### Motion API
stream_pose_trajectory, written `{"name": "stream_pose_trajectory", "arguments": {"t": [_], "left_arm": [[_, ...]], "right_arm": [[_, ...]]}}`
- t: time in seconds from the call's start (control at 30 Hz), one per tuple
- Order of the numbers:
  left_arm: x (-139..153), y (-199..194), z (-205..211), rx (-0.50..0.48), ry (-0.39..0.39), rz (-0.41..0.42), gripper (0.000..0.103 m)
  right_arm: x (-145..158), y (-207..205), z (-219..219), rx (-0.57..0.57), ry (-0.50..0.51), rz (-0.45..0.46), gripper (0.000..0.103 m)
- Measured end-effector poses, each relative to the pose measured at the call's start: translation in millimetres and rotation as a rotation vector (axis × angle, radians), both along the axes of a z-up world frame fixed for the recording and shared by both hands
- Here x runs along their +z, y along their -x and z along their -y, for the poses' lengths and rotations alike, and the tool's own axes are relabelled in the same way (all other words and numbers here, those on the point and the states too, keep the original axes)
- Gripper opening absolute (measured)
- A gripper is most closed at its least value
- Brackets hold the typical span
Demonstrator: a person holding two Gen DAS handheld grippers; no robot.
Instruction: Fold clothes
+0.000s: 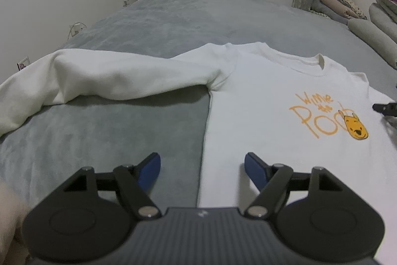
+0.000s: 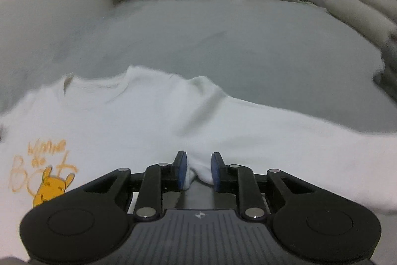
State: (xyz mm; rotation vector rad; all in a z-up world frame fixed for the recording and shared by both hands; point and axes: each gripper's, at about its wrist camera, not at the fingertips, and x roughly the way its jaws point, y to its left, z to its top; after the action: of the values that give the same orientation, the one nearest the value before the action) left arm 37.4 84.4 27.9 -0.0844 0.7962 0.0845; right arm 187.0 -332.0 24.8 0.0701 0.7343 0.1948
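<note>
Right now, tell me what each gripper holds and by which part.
Left gripper: nothing; fingers wide open over the sweatshirt side edge. Right gripper: a bunch of sweatshirt fabric near the underarm sits between its fingers; whether they pinch it is unclear.

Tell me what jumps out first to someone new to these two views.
A white sweatshirt spread face up on the grey bed, its orange print on the chest. One sleeve stretches out sideways across the bed. The left gripper hangs open over the shirt's side edge, while the right gripper has a fold of white cloth between its fingers.
</note>
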Motion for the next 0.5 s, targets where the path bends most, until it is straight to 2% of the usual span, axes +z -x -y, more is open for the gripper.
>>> {"name": "stream_pose_trajectory", "arguments": {"t": [0.07,0.2,0.3,0.43,0.5], "left_arm": [[0,1,-1,0.000,0.006,0.001,0.073],[1,1,-1,-0.001,0.012,0.001,0.073],[2,1,0,-0.006,0.016,0.002,0.073],[1,1,1,-0.009,0.013,0.000,0.073],[1,1,2,-0.010,0.011,0.000,0.073]], "right_arm": [[2,3,4,-0.028,-0.019,-0.001,0.017],[13,2,14,-0.035,0.088,0.003,0.017],[9,0,49,-0.164,0.188,-0.018,0.014],[10,0,112,-0.386,0.190,-0.065,0.000],[14,0,133,-0.427,0.153,-0.089,0.000]]}}
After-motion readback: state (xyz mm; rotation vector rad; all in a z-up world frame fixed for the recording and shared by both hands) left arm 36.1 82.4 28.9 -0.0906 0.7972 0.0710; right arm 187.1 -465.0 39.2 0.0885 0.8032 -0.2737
